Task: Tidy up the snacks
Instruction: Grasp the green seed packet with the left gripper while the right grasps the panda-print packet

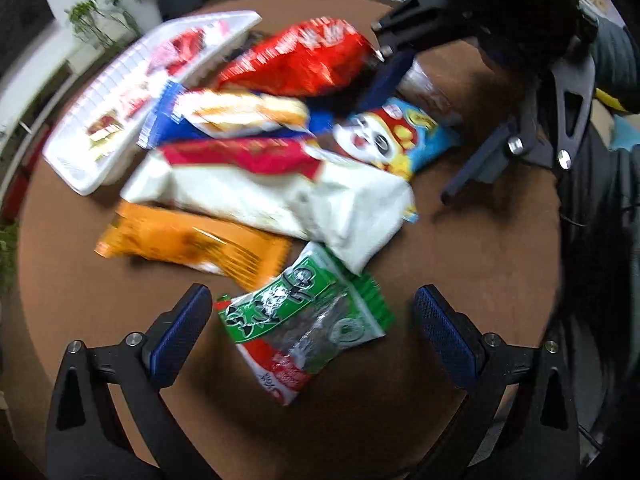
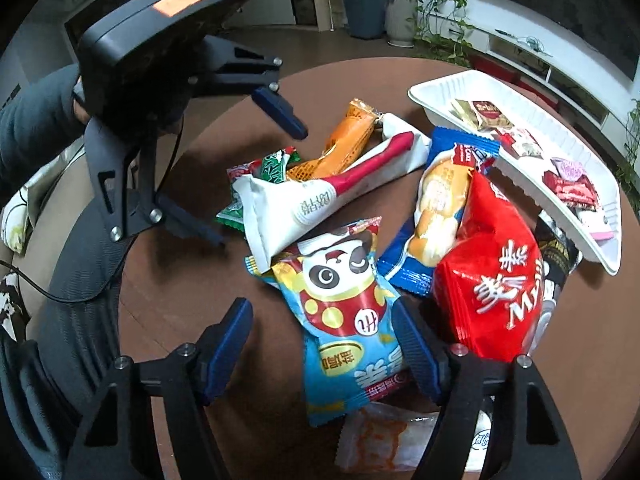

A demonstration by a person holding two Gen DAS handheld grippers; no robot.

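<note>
Several snack packets lie in a heap on a round brown table. My left gripper is open and straddles a green packet without its pads touching it. My right gripper is open around a blue panda packet; its right pad sits at the packet's edge and the left pad stands clear. The heap also holds a red bag, a blue bread packet, a white packet with a red band and an orange packet.
A white tray holding small wrapped sweets stands at the table's far side, partly over the heap. A pale packet lies under my right gripper. A dark packet is tucked behind the red bag. Potted plants and shelves stand beyond the table.
</note>
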